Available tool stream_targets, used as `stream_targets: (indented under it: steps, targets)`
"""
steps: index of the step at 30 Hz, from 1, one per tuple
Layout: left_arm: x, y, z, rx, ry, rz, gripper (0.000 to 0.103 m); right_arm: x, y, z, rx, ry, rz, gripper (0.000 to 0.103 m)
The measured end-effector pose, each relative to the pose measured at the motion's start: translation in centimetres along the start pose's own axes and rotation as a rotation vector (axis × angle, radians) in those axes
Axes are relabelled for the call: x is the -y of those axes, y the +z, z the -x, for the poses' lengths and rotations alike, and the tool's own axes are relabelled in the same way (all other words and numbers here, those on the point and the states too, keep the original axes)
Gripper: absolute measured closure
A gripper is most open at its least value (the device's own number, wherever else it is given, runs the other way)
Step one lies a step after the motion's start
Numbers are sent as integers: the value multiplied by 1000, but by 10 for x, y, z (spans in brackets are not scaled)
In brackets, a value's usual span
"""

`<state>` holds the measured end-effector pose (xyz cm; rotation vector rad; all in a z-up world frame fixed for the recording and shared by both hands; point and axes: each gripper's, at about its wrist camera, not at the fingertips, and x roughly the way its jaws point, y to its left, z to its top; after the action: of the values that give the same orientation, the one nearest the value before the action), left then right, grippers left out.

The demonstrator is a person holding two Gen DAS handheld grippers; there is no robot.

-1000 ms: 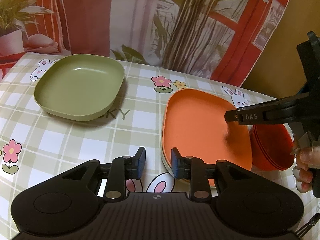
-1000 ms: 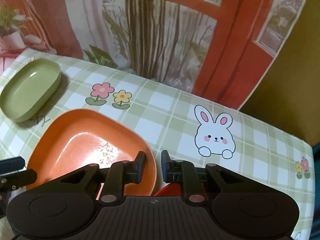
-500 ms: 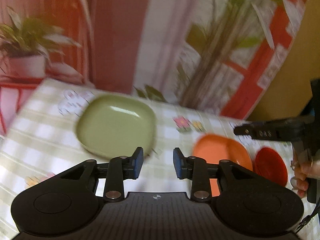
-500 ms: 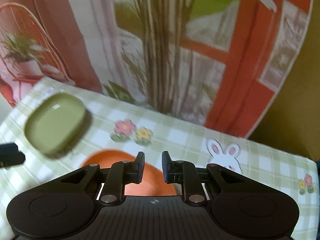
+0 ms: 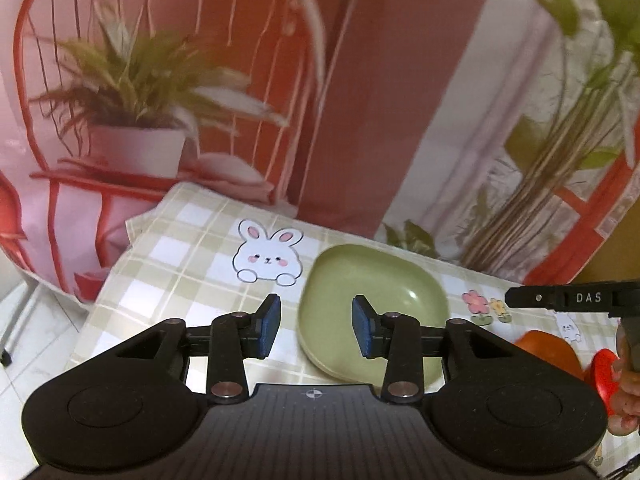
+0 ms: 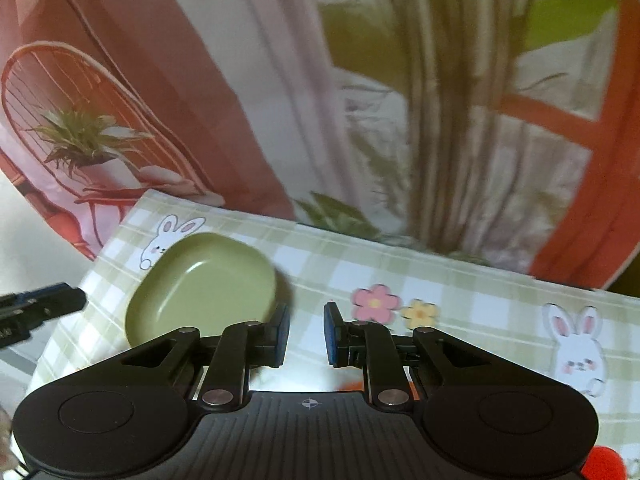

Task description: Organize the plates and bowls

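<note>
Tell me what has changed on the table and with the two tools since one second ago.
Both tools drew away from the orange plate toward the square green plastic plate. The left tool now frames that plate's near edge; its jaws are opening with nothing pressed between them. The right tool holds nothing. Nothing was taken or released; the green and orange plates and the red bowl stayed put.

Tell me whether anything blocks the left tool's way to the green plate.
Nothing visible does. The left tool, its jaws opening and empty, looks straight at the green plate, with only bare checked tablecloth in front of it. The right tool hangs off to the side, over the orange plate, clear of that path.
</note>
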<state>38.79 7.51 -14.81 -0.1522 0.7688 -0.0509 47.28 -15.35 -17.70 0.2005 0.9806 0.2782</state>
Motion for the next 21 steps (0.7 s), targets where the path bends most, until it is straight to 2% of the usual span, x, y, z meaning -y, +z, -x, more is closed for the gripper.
stream_targets:
  steps: [10,21]
  targets:
    - [-22,-11,-42,-45,-21,24,62,-14,22,-48,-58,9,-49,86]
    - [-16,-22,-59,-63,-38,17,63,-24,15,-75,-100,-12,-38,88]
